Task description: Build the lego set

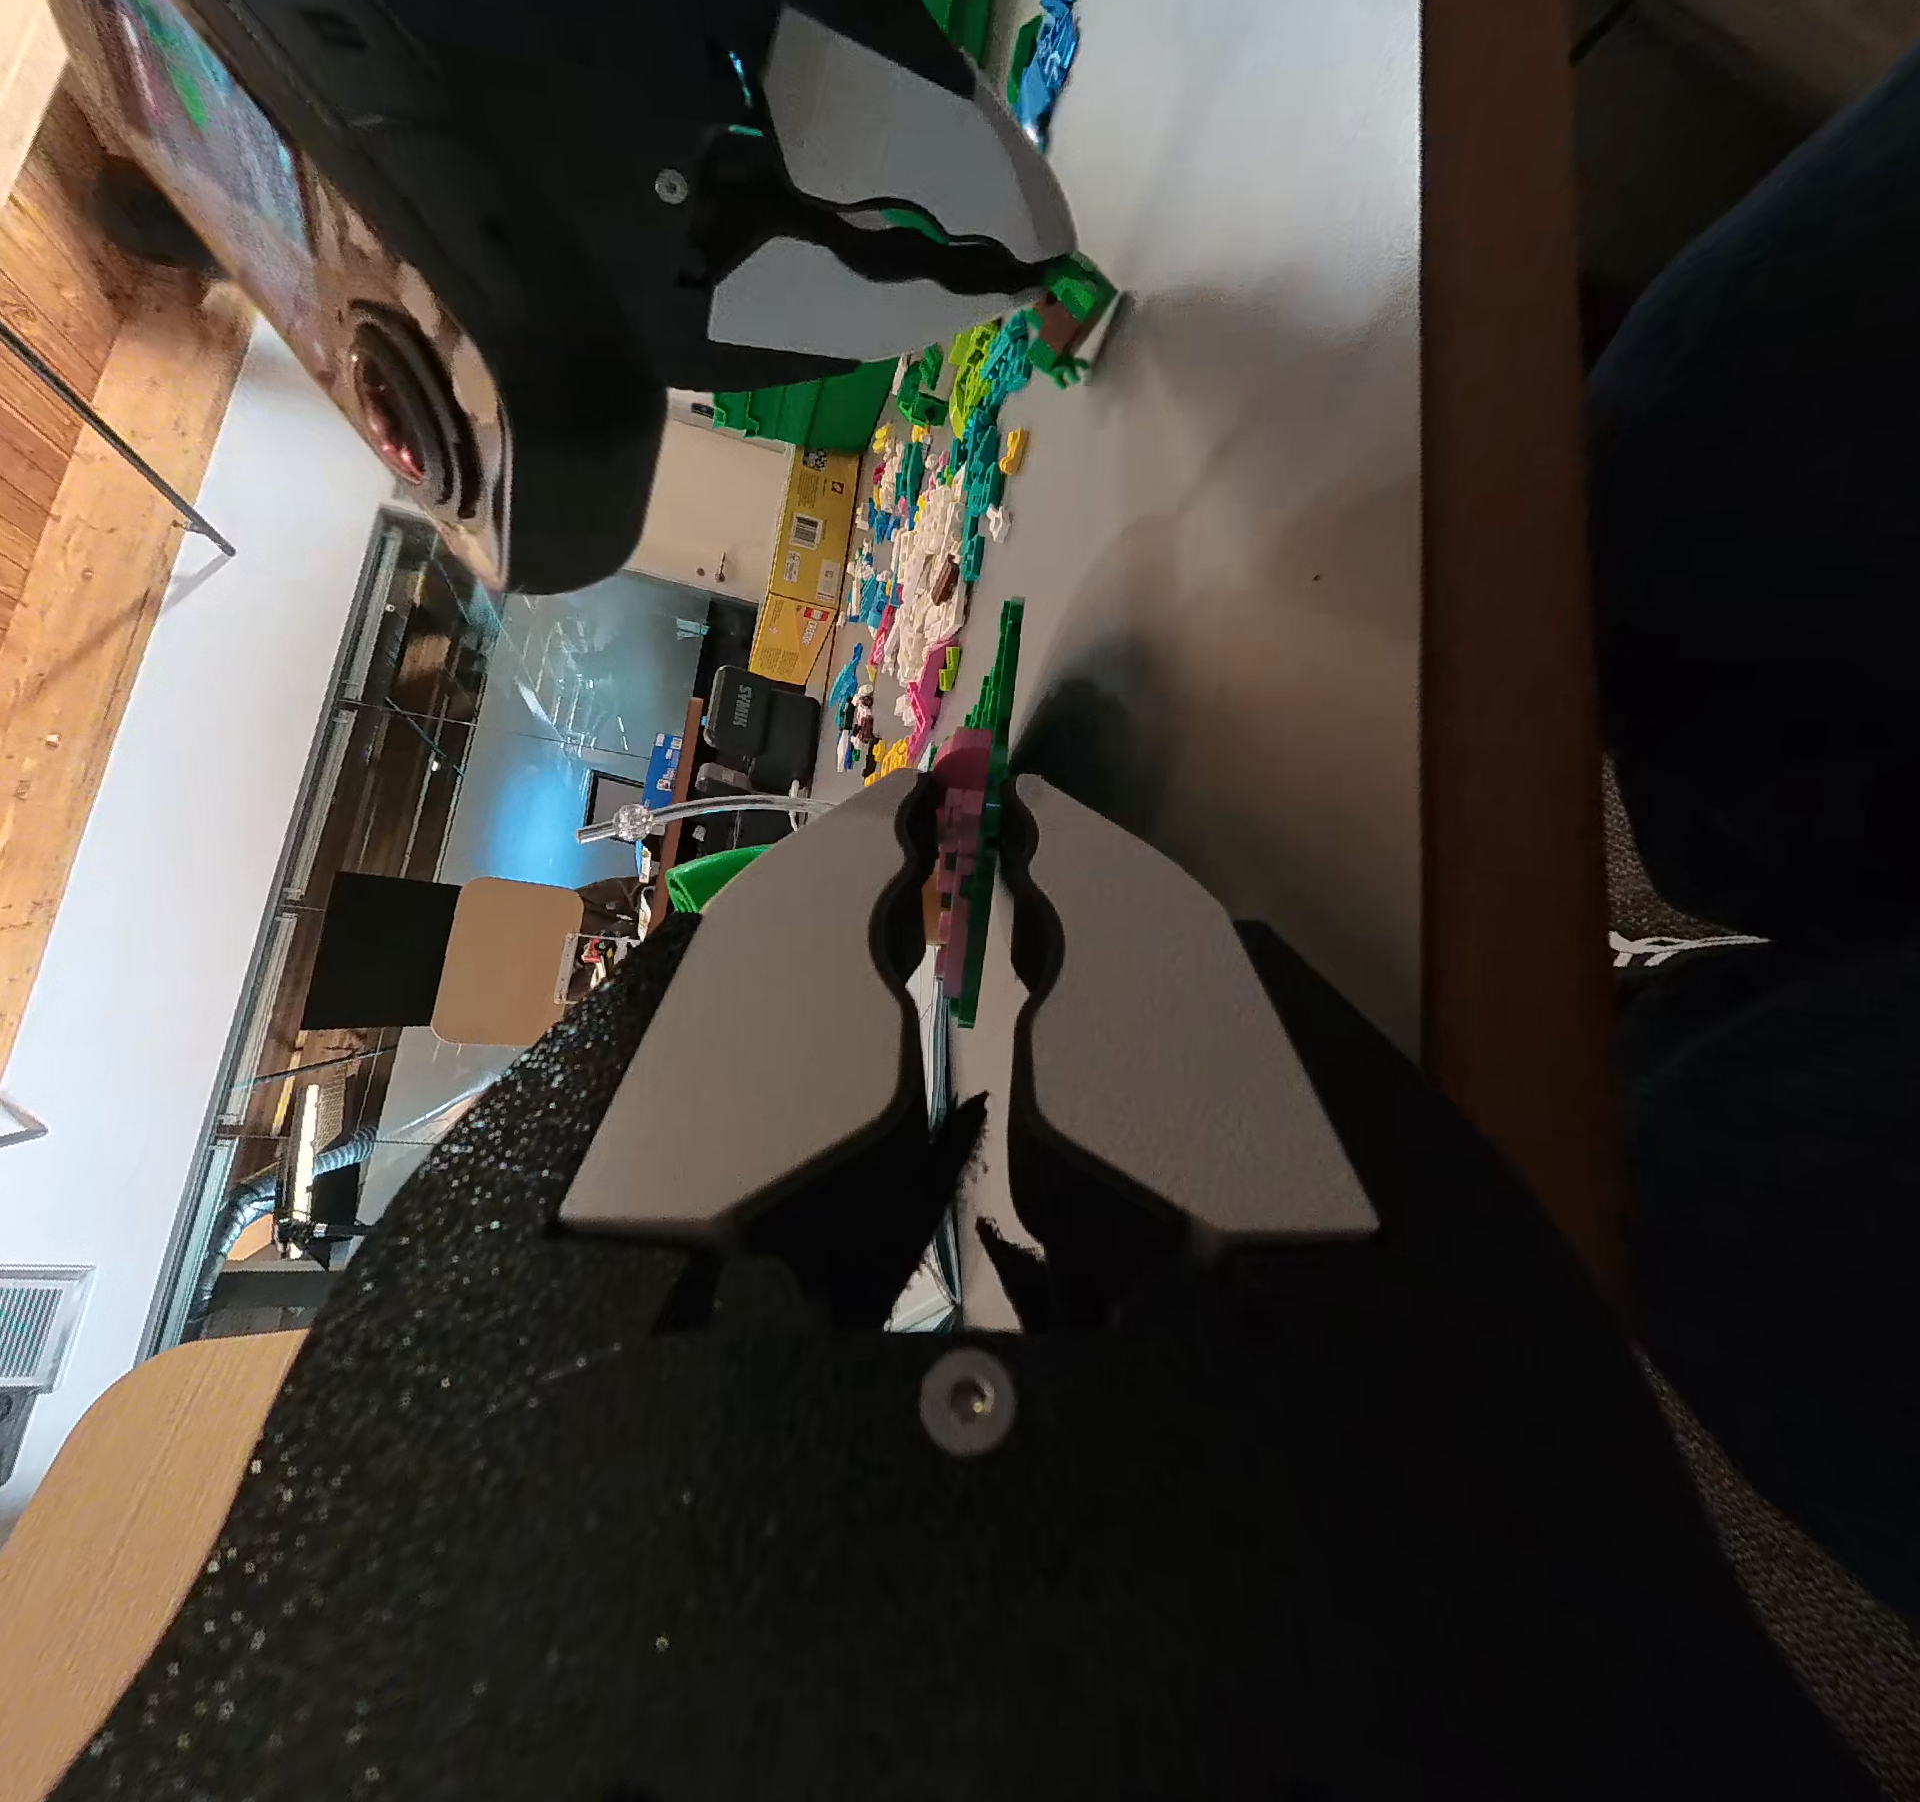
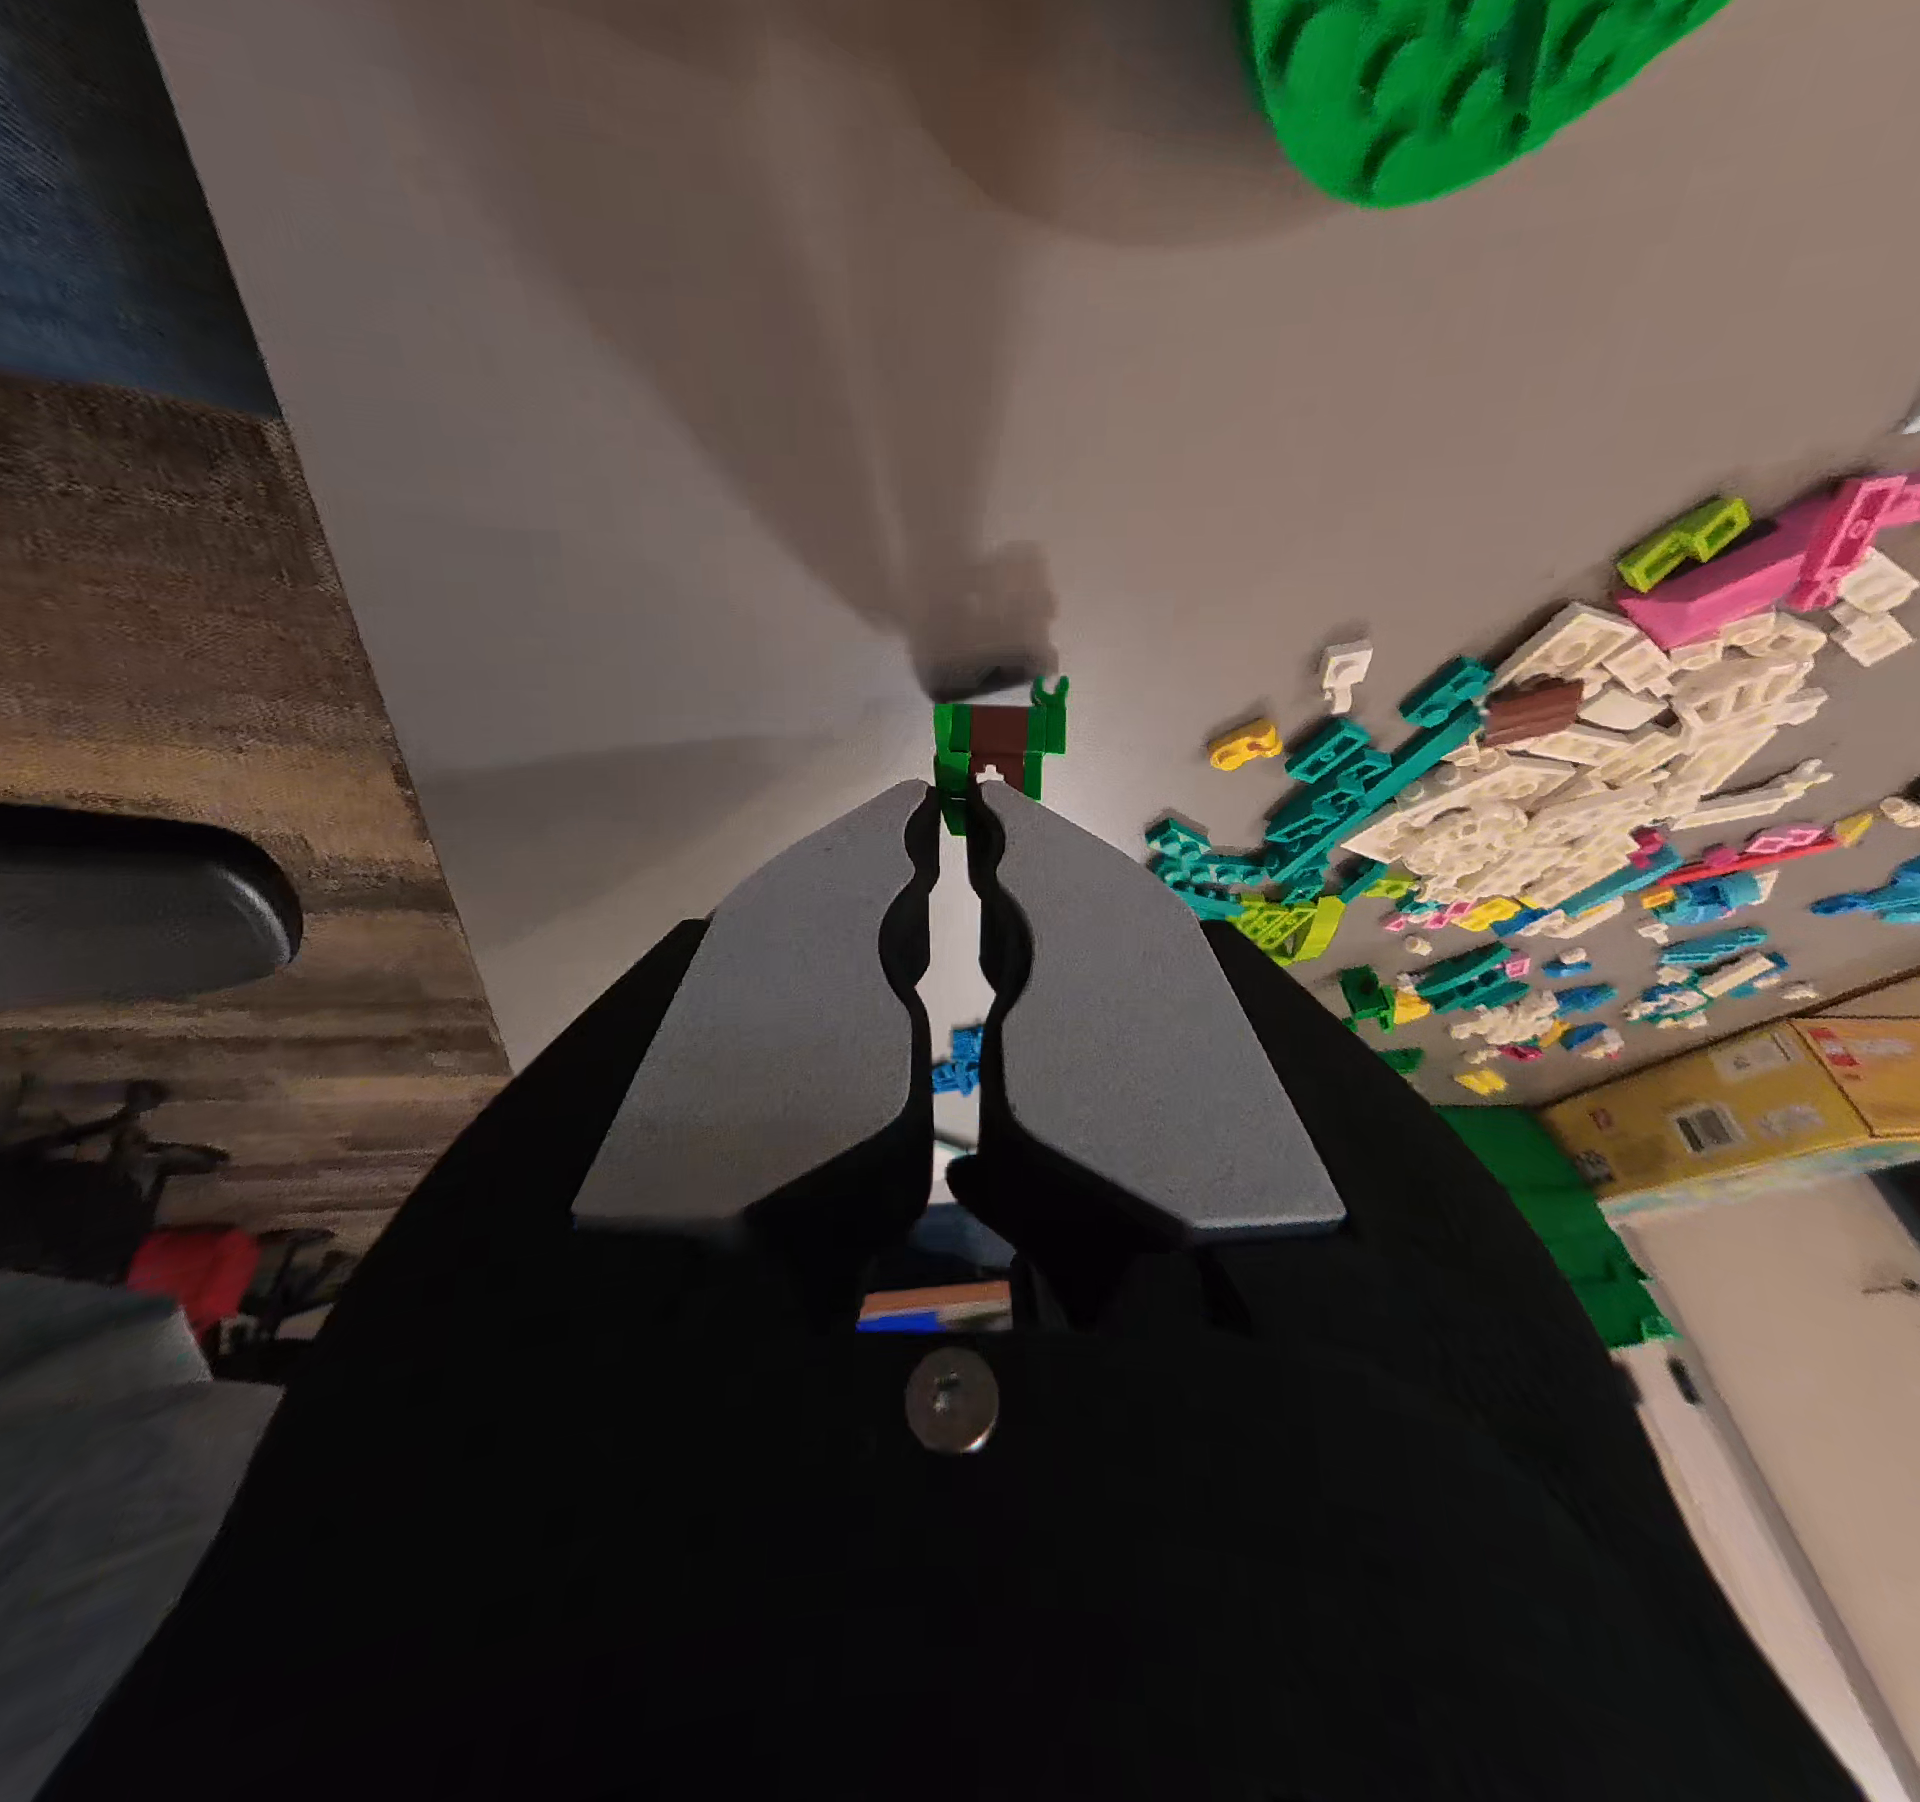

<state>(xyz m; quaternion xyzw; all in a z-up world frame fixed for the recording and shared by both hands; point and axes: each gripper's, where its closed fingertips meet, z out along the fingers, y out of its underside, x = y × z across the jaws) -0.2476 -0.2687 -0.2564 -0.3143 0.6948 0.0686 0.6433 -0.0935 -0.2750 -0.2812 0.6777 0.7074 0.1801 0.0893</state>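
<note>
In the left wrist view, the left gripper [image 1: 971,807] has its fingers clamped on a flat dark green plate [image 1: 1000,713] that carries a pink brick build [image 1: 961,822] on one face. One pad presses the pink side, the other the green back. The plate is held on edge, above the grey worktop [image 1: 1247,402]. Farther along the worktop lies a scatter of loose bricks [image 1: 935,547] in white, teal, pink and yellow, with a yellow box [image 1: 810,547] at its far side. The right gripper [image 1: 1049,282] shows at the top of this view, its fingers closed on a small green and brown brick piece [image 1: 1075,298] that sits low over the worktop. A wooden edge [image 1: 1496,505] bounds the worktop on the right of the picture.

In the right wrist view, the right gripper [image 2: 961,807] has its fingers nearly together, pinching the lower green part of the small green and brown brick piece [image 2: 997,739] at the very tips. The piece sticks out beyond the fingertips, over the grey worktop [image 2: 623,402]. To the right lies the loose brick pile [image 2: 1558,817], well apart from the held piece, and beyond it the yellow box [image 2: 1714,1118]. The studded underside of a large green plate [image 2: 1455,38] fills the upper right corner, blurred.
</note>
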